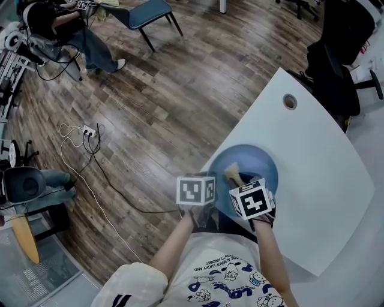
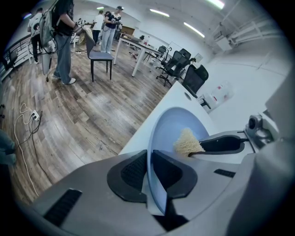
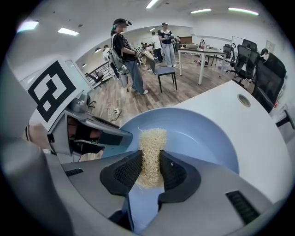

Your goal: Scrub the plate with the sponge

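A pale blue plate is held tilted over the near corner of the white table. My left gripper is shut on the plate at its near rim, which runs edge-on between the two pads. My right gripper is shut on a tan fibrous sponge whose far end rests on the plate's inner face. In the head view the sponge lies on the plate just ahead of the right gripper, with the left gripper at the plate's near left rim.
The table has a round cable hole toward its far end. A black office chair stands beside the table's far side. Wooden floor with a power strip and cables lies to the left, where people and a blue chair stand farther off.
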A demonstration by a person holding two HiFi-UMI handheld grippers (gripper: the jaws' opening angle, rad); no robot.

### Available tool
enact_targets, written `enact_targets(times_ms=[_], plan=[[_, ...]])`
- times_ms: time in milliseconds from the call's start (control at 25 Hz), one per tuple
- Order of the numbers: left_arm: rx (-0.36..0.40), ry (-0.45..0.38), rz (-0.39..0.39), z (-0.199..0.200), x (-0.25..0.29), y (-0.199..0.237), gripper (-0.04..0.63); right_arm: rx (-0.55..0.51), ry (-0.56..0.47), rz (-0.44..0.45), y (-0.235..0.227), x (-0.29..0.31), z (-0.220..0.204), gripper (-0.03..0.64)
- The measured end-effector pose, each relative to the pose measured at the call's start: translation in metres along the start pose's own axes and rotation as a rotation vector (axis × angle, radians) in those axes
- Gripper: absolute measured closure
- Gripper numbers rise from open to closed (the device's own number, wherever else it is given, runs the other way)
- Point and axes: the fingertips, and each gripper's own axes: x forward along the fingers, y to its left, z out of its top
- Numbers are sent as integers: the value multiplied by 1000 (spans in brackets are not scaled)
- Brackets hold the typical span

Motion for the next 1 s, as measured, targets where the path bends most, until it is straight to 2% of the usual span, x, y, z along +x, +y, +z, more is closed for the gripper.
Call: enact_targets(times_ms=[640,1000], plan=[[5,-1,14,0,0,-1,557,51,-53,-53,-11,-11,5,497],[9,-2,14,1,0,-2,557,72,-54,-53,-14,-11,4,497]])
